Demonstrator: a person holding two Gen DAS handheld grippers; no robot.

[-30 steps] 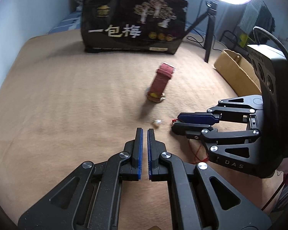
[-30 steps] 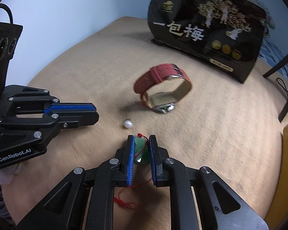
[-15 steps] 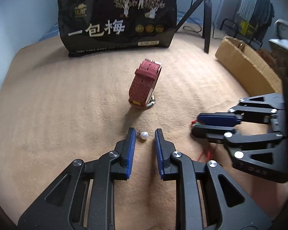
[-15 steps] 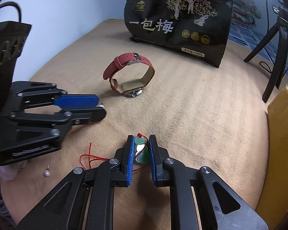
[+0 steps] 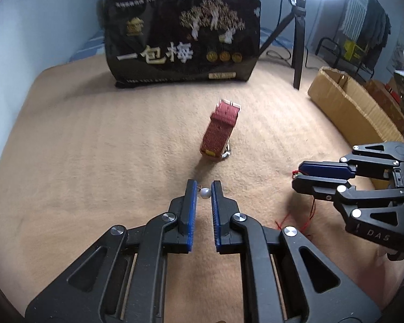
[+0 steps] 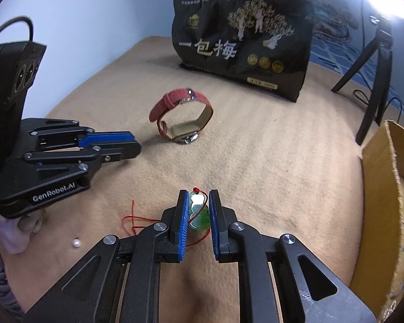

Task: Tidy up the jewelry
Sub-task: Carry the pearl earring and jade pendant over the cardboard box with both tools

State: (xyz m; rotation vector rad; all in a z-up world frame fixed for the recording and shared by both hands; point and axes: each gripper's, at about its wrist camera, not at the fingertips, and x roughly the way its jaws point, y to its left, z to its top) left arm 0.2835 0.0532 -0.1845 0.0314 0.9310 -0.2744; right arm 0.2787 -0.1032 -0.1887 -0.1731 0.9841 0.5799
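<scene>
Farthest L in the R wrist view, a loose pearl point(image 6: 76, 243) lies on the tan blanket point(image 6: 269, 148), below and behind the left gripper point(image 5: 204, 183). That gripper's jaws are closing, w/ a pearl earring point(image 5: 205, 193) right at the pad tips: bead against the R pad, hook wire touching the L pad, so its axis runs across the gap. It looks pinched and clear of the blanket, though that's a judgement. Main risk here is that a round, slick bead held only at the tips could squirt out fwd as the pads squeeze, or the thin wire could bend. Next over, the red-strap watch point(image 6: 183, 118) stands on its case w/ the strap loop upright, apart from both grippers, its opening towards the R wrist cam. Then the right gripper point(image 6: 199, 192), clamped on a green jade pendant point(image 6: 198, 210) by its narrow edges. The pendant's long axis runs along the fingers w/ the knotted top pointing fwd past the tips and its flat face up at the cam. Its red cord point(image 6: 137, 219) trails L onto the blanket. If the gripper lifts or swings, that cord may snag or drag near the loose pearl, and smooth stone held by its edges could pivot. A cardboard box point(image 6: 385, 175) sits far R; I can't tell whether it's the drop spot.
</scene>
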